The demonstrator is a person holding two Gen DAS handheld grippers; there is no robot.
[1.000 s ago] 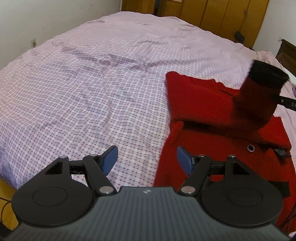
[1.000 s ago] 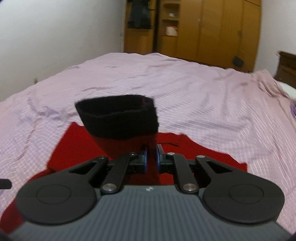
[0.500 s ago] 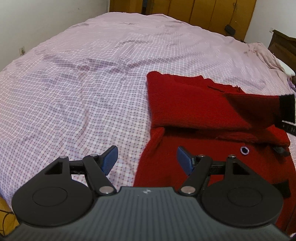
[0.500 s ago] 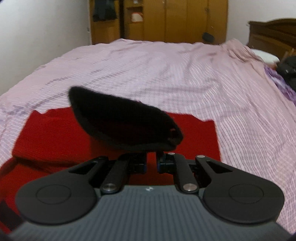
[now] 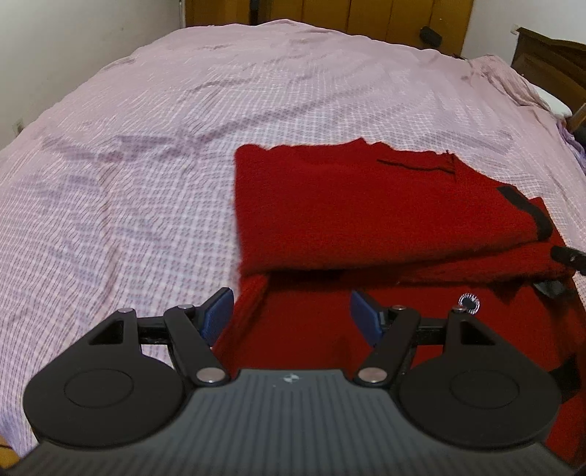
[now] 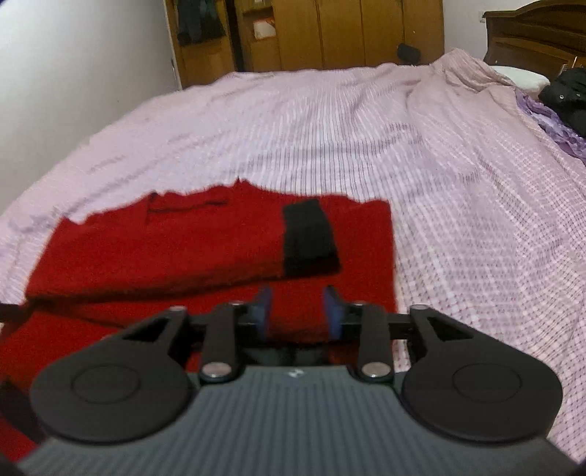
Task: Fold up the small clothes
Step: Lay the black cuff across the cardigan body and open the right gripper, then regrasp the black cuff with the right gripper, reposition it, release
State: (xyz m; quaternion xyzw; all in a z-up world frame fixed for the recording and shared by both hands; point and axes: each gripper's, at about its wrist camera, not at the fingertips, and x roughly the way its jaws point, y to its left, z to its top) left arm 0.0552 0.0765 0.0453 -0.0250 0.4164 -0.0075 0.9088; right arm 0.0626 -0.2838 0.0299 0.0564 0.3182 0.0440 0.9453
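A small red knit garment [image 5: 384, 219] with black trim lies on the pink checked bedsheet [image 5: 146, 164]. One sleeve is folded flat across its body, its black cuff [image 6: 307, 238] resting on the red fabric. My left gripper [image 5: 291, 316] hovers open over the garment's near left edge, nothing between its blue pads. My right gripper [image 6: 297, 311] is just behind the cuff; its jaws are opening and hold nothing, with only red fabric beneath the gap. A tip of the right gripper [image 5: 567, 254] shows at the left wrist view's right edge.
The bed runs far back to wooden wardrobes [image 6: 329, 33]. A dark wooden headboard [image 6: 534, 33], a purple cloth [image 6: 549, 121] and a black garment [image 6: 567, 95] sit at the right. A white wall [image 6: 73, 73] borders the left. A round metal snap [image 5: 469, 303] shows on the garment.
My right gripper carried the sleeve across the garment, lowered it and let go; the cuff now lies flat. My left gripper shifted right, over the garment's edge.
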